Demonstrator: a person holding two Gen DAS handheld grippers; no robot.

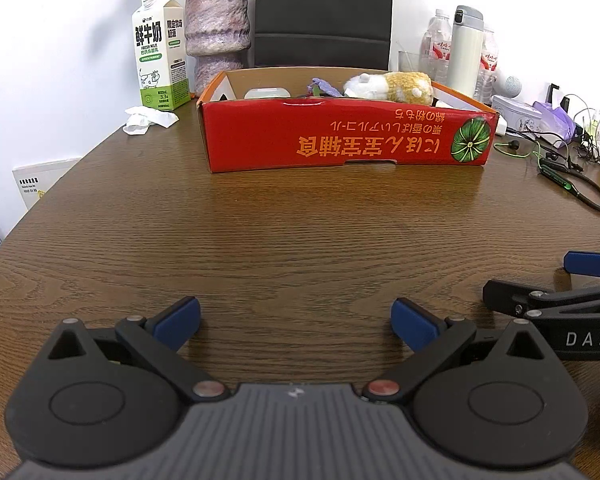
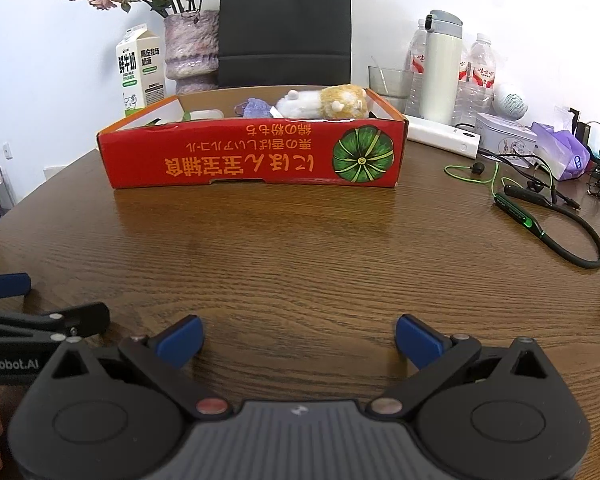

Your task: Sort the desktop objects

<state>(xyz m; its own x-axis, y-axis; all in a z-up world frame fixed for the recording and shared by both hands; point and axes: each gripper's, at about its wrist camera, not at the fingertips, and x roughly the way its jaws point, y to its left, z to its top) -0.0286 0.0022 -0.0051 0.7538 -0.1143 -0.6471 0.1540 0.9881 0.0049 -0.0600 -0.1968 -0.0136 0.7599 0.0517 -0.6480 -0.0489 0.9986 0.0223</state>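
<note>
While both sets of blue pads stand spread wide with nothing between them, we hold the left gripper and the right gripper low over the near edge of the table, side by side and close together. Each shows at the edge of the other's view, the right one at the left view's right side, the left one at the right view's left side. Only bare wood lies between and ahead of the fingers.

Further out, toward the far edge, sits the red box, its long printed wall facing us. Inside it we see a plush toy lying at the right, a purple item beside it, and a white case further left.

Behind the box stand a milk carton, a vase of flowers and a black chair. A crumpled tissue lies at the carton's foot. Along the far right edge are a thermos, water bottles, a tin and, nearer us, a neckband headset with green cords.
</note>
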